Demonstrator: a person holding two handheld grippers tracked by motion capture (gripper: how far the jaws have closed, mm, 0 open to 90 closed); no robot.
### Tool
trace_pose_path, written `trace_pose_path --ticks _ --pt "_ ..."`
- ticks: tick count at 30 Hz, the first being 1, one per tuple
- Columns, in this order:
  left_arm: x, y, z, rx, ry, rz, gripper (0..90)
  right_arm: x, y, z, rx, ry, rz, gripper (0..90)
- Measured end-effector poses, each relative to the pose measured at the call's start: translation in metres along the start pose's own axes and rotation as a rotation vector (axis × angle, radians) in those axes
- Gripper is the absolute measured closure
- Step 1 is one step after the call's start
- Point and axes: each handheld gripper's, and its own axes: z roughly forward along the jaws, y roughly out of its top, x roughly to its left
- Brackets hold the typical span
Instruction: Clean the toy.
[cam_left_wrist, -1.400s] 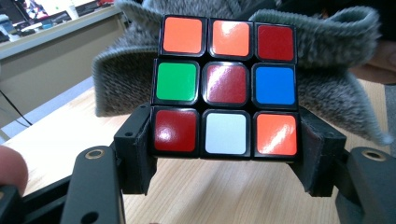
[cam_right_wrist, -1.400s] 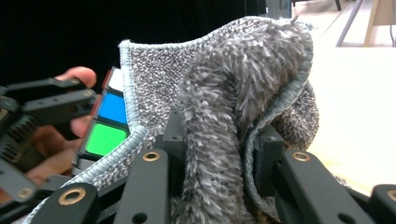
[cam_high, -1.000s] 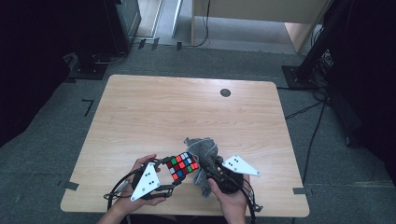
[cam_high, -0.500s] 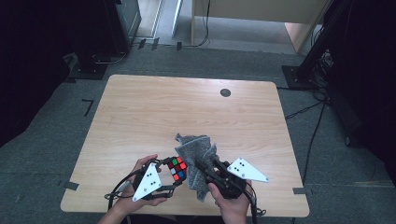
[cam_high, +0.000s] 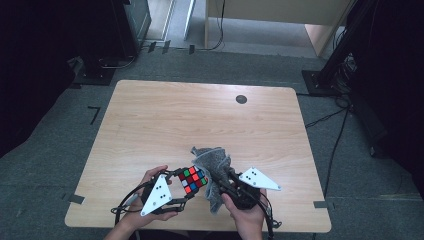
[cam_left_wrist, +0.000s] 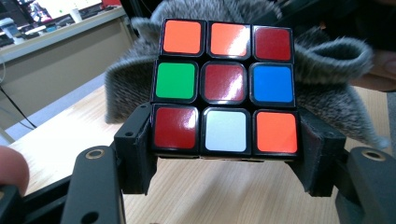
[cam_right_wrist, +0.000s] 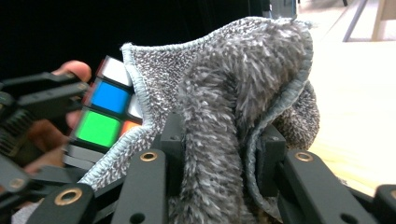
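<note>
Near the table's (cam_high: 150, 120) near edge, the left gripper (cam_high: 181, 184) clamps a puzzle cube (cam_high: 193, 179) by its two sides, while just right of it the right gripper (cam_high: 220, 176) pinches a bunched grey cloth (cam_high: 214, 161) that touches the cube. The far and left parts of the pale wooden top lie open, bar a small dark disc (cam_high: 241, 99) near the far edge. Grey carpet surrounds the table, with dark stands at both far corners.

One overhead camera and two jaw cameras are watching the table's near edge.
The high view is looking forward and down on the wooden table (cam_high: 200, 120) from far off; both gripper views are sitting very close, facing each other and sharing the puzzle cube (cam_left_wrist: 226, 86) and grey cloth (cam_right_wrist: 233, 107).
</note>
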Motion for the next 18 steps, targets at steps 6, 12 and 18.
trace_pose_path --ticks 6,12,18 --pt "0.01 0.005 -0.01 -0.052 0.008 -0.048 34.0 -0.015 0.001 -0.004 -0.003 -0.052 0.017 64.6" --pt "0.028 0.005 -0.021 -0.112 0.004 -0.15 34.0 -0.007 -0.001 -0.001 -0.03 0.043 -0.06 68.3" --pt "0.033 0.004 -0.025 -0.141 -0.019 -0.198 34.0 0.018 -0.008 0.008 -0.017 0.11 -0.246 69.5"
